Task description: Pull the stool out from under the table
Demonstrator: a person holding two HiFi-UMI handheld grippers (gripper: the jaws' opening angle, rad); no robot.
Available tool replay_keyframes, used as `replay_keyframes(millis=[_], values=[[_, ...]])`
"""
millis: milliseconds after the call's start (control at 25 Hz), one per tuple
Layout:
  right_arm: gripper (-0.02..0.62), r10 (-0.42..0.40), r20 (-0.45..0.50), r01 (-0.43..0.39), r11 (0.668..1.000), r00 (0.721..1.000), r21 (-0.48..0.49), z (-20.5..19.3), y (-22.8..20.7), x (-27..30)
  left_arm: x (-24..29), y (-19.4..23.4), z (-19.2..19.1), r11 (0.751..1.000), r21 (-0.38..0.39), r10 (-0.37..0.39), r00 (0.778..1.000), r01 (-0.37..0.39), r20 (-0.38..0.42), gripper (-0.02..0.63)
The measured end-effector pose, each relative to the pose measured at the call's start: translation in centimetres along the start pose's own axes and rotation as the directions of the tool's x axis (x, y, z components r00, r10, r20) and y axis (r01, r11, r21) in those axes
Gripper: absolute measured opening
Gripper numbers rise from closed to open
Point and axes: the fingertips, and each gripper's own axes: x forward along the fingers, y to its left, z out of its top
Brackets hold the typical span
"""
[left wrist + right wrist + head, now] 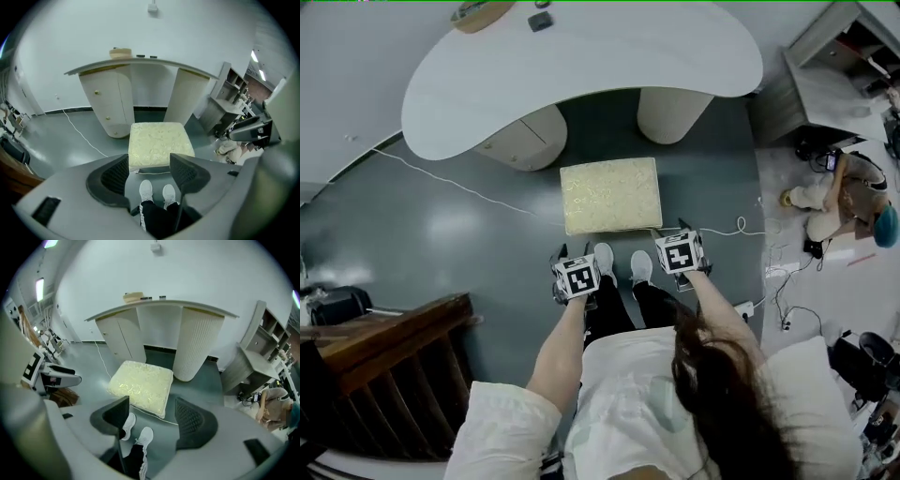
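In the head view, the person's hair and white top covered the lower middle, and each marker cube hid the jaws beneath it. Only the gripper views showed them. The left gripper (149,164) had its fingers spread wide with nothing between them, only the white shoes (157,192) and floor far below. The right gripper (152,406) was likewise wide and empty.

Just beyond the toes stood the stool (610,195), its pale cushioned top fully clear of the table (581,66). It sat on the floor before the near edge, facing the gap between the two pedestals. Its legs could not be seen in any view.

A thin white cable (459,183) ran across the floor to the stool's left. A wooden railing (384,366) was cut off at the lower left corner.

On the table's far edge, a shallow bowl-like thing (478,11) was cropped by the frame. A small dark item (541,21) beside it was too small to identify. Only the head view and the right gripper view showed a second person (844,197) low on the floor at the right.
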Motion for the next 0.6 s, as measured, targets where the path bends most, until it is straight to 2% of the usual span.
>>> replay_keyframes(millis=[120, 240, 320, 440, 600], values=[[0.314, 0.01, 0.132, -0.024, 0.994, 0.991, 0.104, 5.0, 0.7, -4.2, -2.8, 0.8, 4.6, 0.999, -0.03, -0.008, 0.991, 0.012, 0.137, 0.256], [0.314, 0.012, 0.302, -0.029, 0.998, 0.953, 0.054, 11.9, 1.2, -8.6, -6.2, 2.3, 11.3, 0.997, -0.072, 0.005, 0.952, 0.018, 0.306, 0.204], [0.314, 0.01, 0.402, -0.009, 1.0, 0.916, -0.005, 15.6, 1.1, -11.5, -9.2, 1.8, 15.6, 1.0, -0.017, -0.012, 0.908, 0.021, 0.418, 0.18], [0.314, 0.009, 0.53, 0.021, 0.998, 0.848, -0.051, 19.3, 0.9, -15.8, -14.4, -0.2, 20.2, 0.996, 0.092, -0.054, 0.828, 0.002, 0.557, 0.138], [0.307, 0.009, 0.665, 0.017, 0.999, 0.747, -0.033, 22.5, 1.2, -21.4, -21.3, -2.4, 24.3, 0.996, 0.095, -0.063, 0.725, -0.003, 0.686, 0.076]])
